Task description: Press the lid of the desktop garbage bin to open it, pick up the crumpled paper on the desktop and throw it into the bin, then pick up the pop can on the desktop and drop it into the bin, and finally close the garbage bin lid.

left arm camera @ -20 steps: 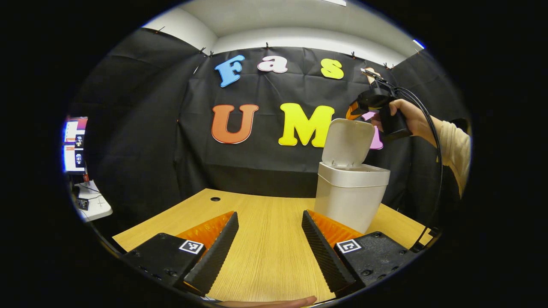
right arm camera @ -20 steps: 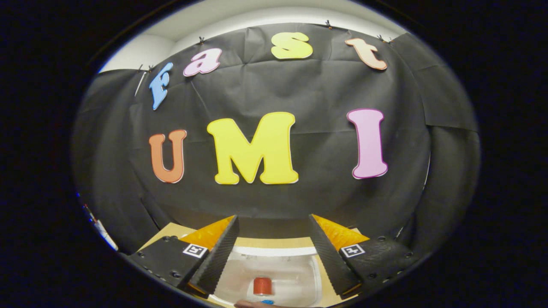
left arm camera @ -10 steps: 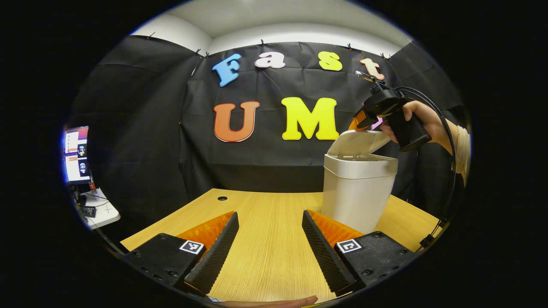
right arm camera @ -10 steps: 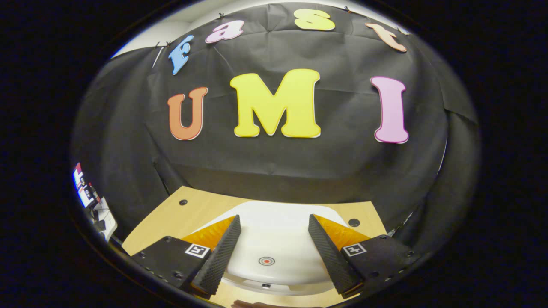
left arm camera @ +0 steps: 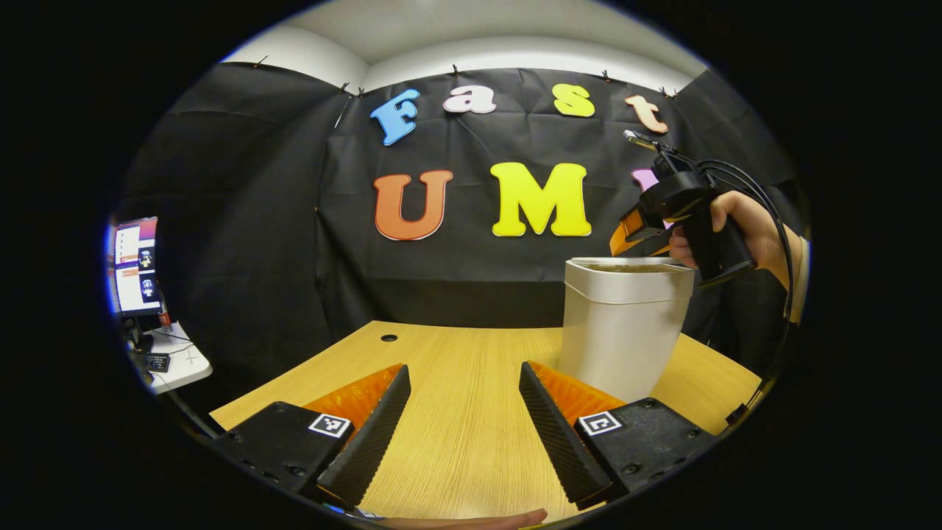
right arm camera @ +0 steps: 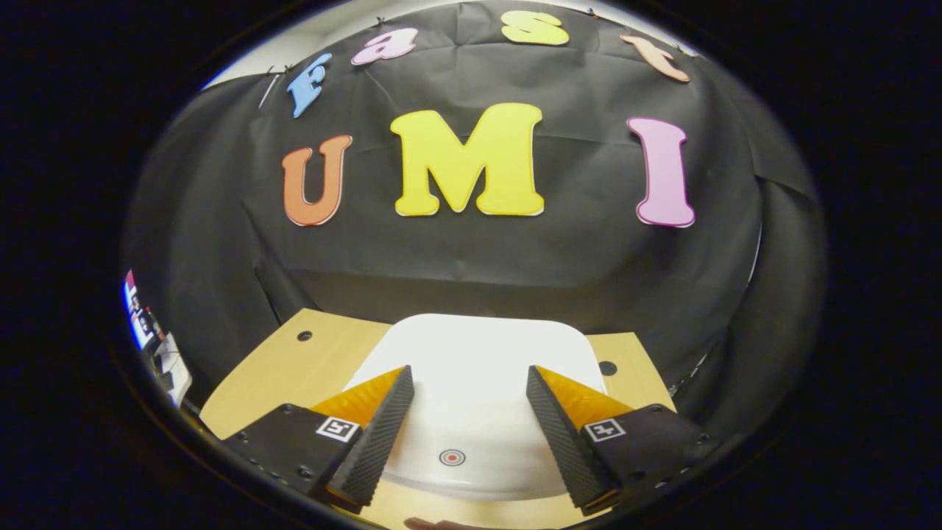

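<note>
Closed flat now, where half a second ago it still tilted up, the lid (right arm camera: 478,397) covers the bin (left arm camera: 622,324) at right of centre in the left gripper view. That view shows the right gripper (left arm camera: 639,234) just above the bin's far rim, held by a hand (left arm camera: 739,221). The right gripper view shows the lid's red target mark (right arm camera: 452,457) low in the frame between spread fingers; the left gripper (left arm camera: 464,419) gapes empty over the table (left arm camera: 456,368).

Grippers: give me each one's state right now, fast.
Left gripper: claw open, holding nothing, above the desk.
Right gripper: claw open, holding nothing, over the bin lid.
</note>
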`<state>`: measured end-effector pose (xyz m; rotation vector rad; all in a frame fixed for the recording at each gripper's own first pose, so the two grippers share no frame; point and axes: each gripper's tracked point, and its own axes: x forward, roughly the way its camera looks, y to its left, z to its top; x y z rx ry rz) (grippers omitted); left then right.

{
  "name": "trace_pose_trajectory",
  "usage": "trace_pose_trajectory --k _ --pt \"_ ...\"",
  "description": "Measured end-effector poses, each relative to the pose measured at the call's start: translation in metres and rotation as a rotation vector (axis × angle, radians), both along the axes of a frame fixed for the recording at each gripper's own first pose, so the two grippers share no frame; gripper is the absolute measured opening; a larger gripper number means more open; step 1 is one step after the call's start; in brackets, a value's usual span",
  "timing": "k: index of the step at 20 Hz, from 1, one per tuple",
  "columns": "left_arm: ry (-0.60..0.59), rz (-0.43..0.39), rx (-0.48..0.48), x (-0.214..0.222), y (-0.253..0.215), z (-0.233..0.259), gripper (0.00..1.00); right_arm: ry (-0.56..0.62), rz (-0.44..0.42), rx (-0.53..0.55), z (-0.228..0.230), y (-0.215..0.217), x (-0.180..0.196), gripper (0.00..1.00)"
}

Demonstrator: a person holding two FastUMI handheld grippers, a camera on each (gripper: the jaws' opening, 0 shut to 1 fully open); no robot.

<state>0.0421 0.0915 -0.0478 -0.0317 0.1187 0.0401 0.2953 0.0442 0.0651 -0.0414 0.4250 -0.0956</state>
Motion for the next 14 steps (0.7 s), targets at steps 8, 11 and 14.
trace_pose_trajectory --k 8,11,14 --pt "0.010 0.063 -0.009 0.002 0.015 -0.003 0.96 0.035 -0.072 -0.008 -0.007 0.000 -0.037 0.96" --pt "0.009 0.075 -0.006 0.004 0.016 -0.003 0.96 0.013 -0.048 0.005 -0.006 0.002 -0.043 0.95" --pt "0.020 0.055 -0.016 0.005 0.009 -0.005 0.96 -0.032 -0.023 0.036 -0.008 0.000 -0.047 0.96"
